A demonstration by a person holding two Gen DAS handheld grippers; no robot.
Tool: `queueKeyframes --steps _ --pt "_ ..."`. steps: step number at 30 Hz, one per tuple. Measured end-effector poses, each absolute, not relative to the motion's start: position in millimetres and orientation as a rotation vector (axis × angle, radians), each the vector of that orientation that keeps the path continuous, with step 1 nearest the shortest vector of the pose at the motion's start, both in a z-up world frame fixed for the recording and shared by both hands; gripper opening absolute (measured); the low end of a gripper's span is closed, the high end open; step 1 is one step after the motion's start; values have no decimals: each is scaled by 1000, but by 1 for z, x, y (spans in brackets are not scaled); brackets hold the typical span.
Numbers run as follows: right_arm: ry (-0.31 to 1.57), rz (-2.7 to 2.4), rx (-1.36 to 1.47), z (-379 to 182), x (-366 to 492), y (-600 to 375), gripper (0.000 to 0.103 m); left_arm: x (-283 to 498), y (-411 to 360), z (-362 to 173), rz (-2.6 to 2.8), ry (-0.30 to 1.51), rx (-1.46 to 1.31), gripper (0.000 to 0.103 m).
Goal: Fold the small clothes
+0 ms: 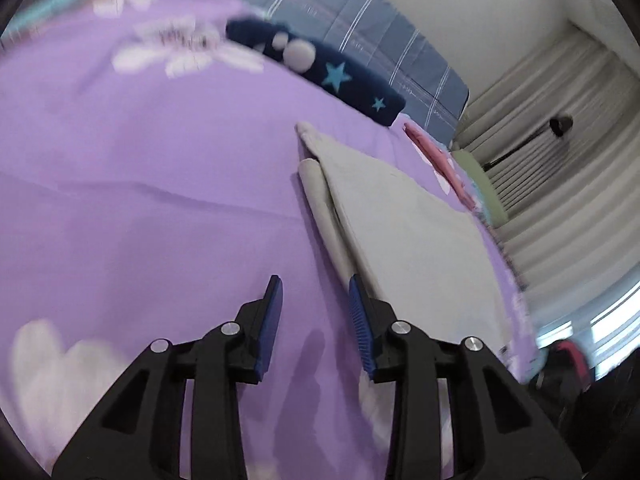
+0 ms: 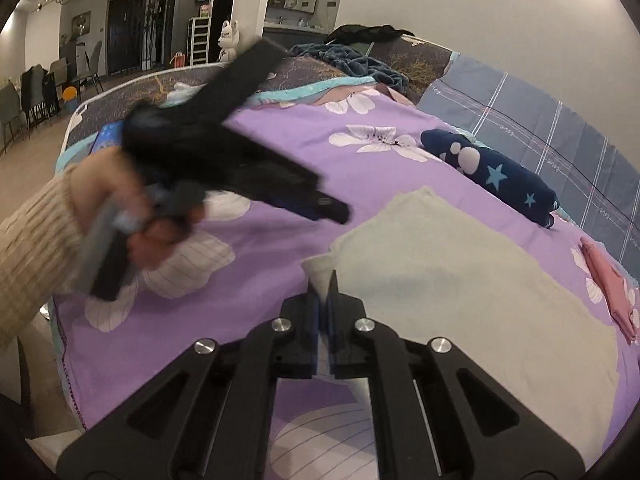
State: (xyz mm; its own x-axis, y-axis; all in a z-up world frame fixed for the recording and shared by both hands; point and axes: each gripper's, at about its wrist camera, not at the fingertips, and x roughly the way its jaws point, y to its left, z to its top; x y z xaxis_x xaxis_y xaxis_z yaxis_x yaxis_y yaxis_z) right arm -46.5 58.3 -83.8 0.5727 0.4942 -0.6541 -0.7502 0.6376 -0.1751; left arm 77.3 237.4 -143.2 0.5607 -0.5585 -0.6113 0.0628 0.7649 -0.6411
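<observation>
A pale grey-beige garment [image 1: 416, 224] [image 2: 460, 288] lies folded flat on the purple flowered bedsheet [image 1: 160, 168] [image 2: 304, 152]. My left gripper [image 1: 316, 292] is open and empty just above the sheet, its right finger close to the garment's near left edge. It also shows in the right wrist view [image 2: 332, 212], blurred, held in a hand left of the garment. My right gripper [image 2: 323, 280] is shut, its tips at the garment's near left corner; whether cloth is pinched between them I cannot tell.
A folded navy garment with stars [image 1: 320, 68] [image 2: 492, 172] and a folded pink garment [image 1: 436, 160] [image 2: 612, 292] lie beyond the grey one. A blue checked pillow [image 2: 540, 120] [image 1: 360, 32] stands against the wall. Curtains [image 1: 560, 152] hang past the bed's edge.
</observation>
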Motion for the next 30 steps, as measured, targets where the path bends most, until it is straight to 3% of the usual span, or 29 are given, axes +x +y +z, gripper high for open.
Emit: queueKeyframes --steps 3,5,6,7,8,9,15,18,24,26,28,30 --pt "593 752 -513 -90 -52 65 3 103 240 -153 -505 870 -707 58" --pt "586 748 -535 -94 -54 68 3 122 235 -156 -519 853 -690 59" --pt "589 748 -540 -96 -53 69 3 128 233 -156 -508 849 -681 57" --pt "598 749 -540 -98 -53 71 3 137 228 -154 -483 844 -662 46" --pt "603 749 -538 -99 -52 72 3 144 224 -154 -465 851 -646 31" --pt "609 749 -535 -100 -49 73 3 154 218 -154 -444 883 -630 5" --pt "600 768 -484 -93 -52 74 3 151 216 -122 -408 755 -532 5" --pt "689 775 -545 -117 -46 83 3 158 224 -154 -300 840 -526 1" --pt "726 792 -503 -121 -43 79 5 151 253 -166 -334 789 -717 1" --pt "735 798 -497 -118 -43 76 9 148 250 -160 -372 787 -702 9" --pt "717 794 -507 -115 -50 71 30 142 245 -150 -408 790 -659 41" --pt "666 770 -552 -112 -58 66 40 136 238 -143 -432 777 -628 50"
